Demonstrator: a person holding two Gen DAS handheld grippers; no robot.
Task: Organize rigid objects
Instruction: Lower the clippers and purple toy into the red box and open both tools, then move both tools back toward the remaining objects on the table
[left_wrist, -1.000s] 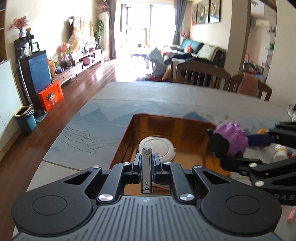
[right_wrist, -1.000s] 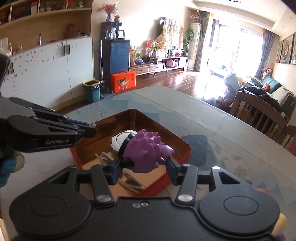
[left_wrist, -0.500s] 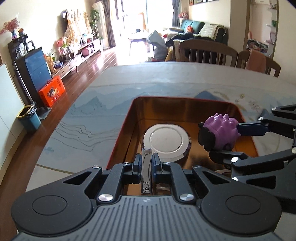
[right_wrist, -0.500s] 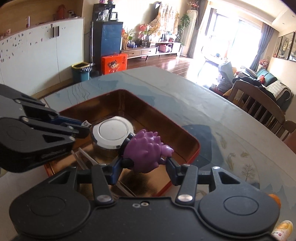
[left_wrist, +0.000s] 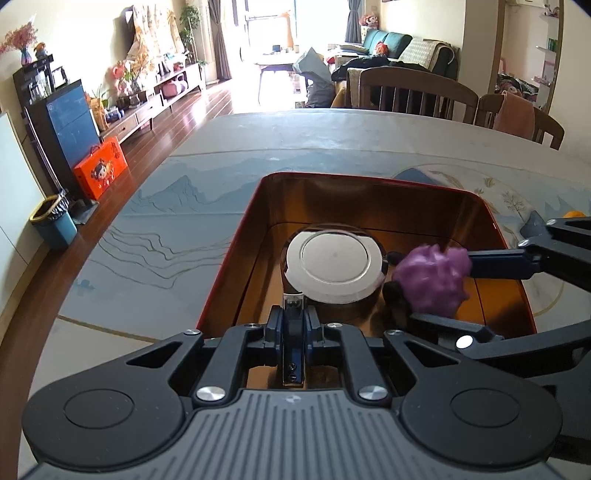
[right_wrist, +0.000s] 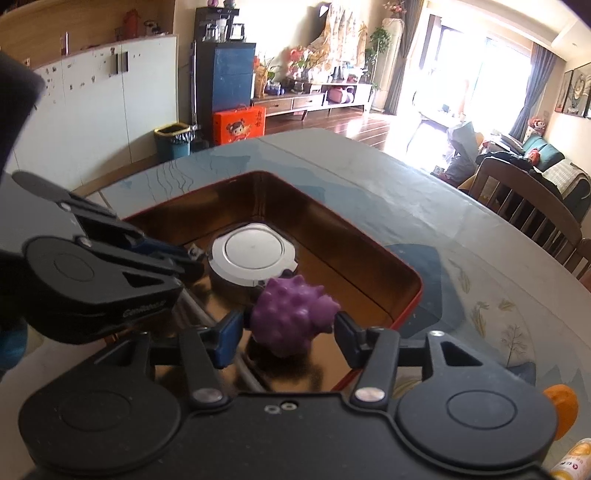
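Note:
A red-rimmed tin box (left_wrist: 236, 254) (right_wrist: 413, 291) with a shiny brown inside lies on the table. A round silver lid (left_wrist: 334, 264) (right_wrist: 253, 254) lies in it. My left gripper (left_wrist: 293, 314) is shut on a metal nail clipper (left_wrist: 293, 350) over the box's near edge. My right gripper (right_wrist: 290, 325) is open over the box. The purple spiky ball (right_wrist: 291, 317) (left_wrist: 432, 280) sits loose between its parted fingers, low in the box beside the lid.
An orange object (right_wrist: 561, 402) and a small bottle (right_wrist: 570, 461) lie on the table at the right. Wooden chairs (left_wrist: 417, 92) stand at the far edge. Thin metal utensils (right_wrist: 199, 310) lie in the box under the left gripper.
Both grippers moved forward and down over the box. My right gripper opened and the purple ball dropped out of its grip into the box.

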